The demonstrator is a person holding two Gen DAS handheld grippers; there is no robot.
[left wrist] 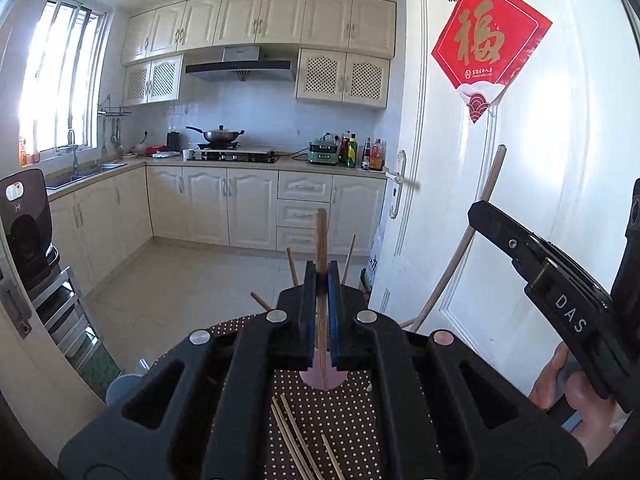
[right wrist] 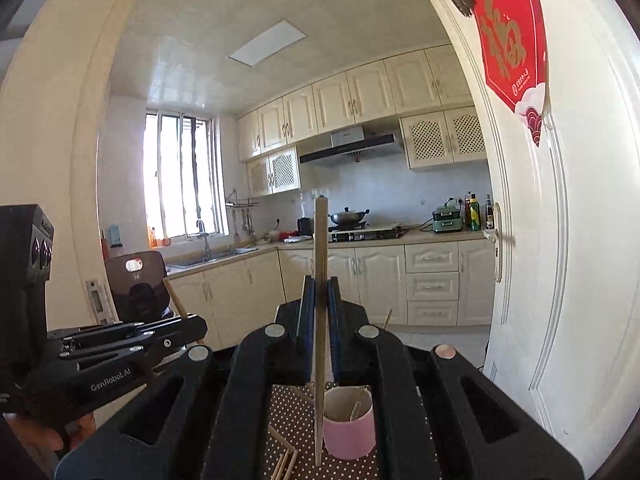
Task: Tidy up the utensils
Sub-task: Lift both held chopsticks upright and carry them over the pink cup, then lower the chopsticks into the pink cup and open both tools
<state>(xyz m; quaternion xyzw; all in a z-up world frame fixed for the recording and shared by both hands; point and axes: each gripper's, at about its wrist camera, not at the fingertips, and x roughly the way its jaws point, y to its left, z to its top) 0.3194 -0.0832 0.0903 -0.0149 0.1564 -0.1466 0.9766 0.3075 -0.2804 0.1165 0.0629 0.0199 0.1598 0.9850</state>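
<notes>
My left gripper [left wrist: 321,276] is shut on a brown chopstick [left wrist: 321,240] held upright above a pink cup [left wrist: 323,380] on the dotted tablecloth [left wrist: 340,420]. My right gripper [right wrist: 320,292] is shut on a pale wooden chopstick [right wrist: 320,240], upright, its lower end just left of the pink cup [right wrist: 349,434], which holds a utensil. Loose chopsticks [left wrist: 294,440] lie on the cloth and also show in the right wrist view [right wrist: 286,456]. The right gripper shows in the left wrist view [left wrist: 532,260], with its chopstick [left wrist: 464,240]; the left gripper shows in the right wrist view [right wrist: 120,344].
A white door [left wrist: 520,200] with a red decoration [left wrist: 490,48] stands close on the right. Beyond is a kitchen with cabinets, a stove with a wok [left wrist: 220,134] and a sink [left wrist: 86,170]. A dark appliance [left wrist: 26,224] stands at the left.
</notes>
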